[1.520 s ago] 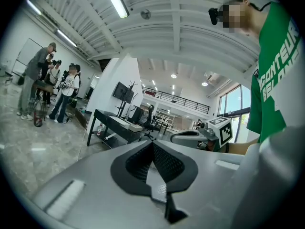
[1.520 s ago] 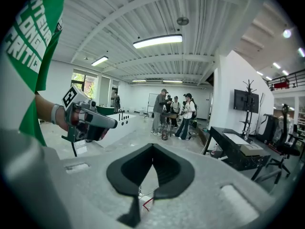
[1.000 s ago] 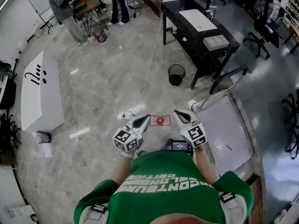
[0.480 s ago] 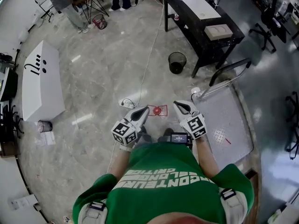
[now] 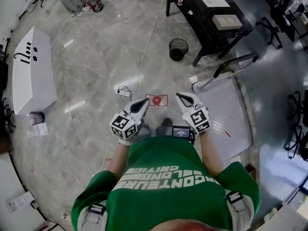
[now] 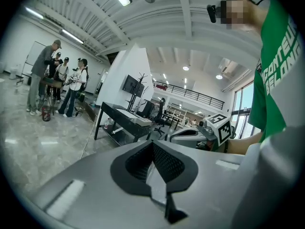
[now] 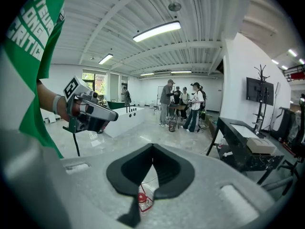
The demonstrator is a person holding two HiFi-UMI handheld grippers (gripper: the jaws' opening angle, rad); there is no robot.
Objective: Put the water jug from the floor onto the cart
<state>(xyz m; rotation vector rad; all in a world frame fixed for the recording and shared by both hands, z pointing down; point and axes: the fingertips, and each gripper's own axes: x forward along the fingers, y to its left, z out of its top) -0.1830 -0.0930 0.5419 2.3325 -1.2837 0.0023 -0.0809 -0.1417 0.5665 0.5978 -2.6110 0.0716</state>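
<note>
The water jug [image 5: 156, 100] is clear with a red cap and stands upright on the marble floor just ahead of me; through the right gripper's jaws its red cap [image 7: 142, 198] shows below. The cart [image 5: 226, 114], a flat grey platform with a black push handle [image 5: 235, 63], stands to the jug's right. My left gripper [image 5: 145, 102] hovers at the jug's left and is shut with nothing in it. My right gripper [image 5: 179, 96] hovers at the jug's right, between jug and cart, also shut and empty. Neither touches the jug.
A black wastebasket [image 5: 178, 49] and a black desk [image 5: 211, 8] stand beyond the cart. A white cable [image 5: 144, 47] runs across the floor to a power strip [image 5: 122, 90] left of the jug. A long white box [image 5: 29, 71] lies far left. People [image 7: 183, 104] stand at the back.
Both grippers have sunk toward the floor and stand either side of the jug as before, still shut. My head has tipped further down, so the room's far end slid out of view.
</note>
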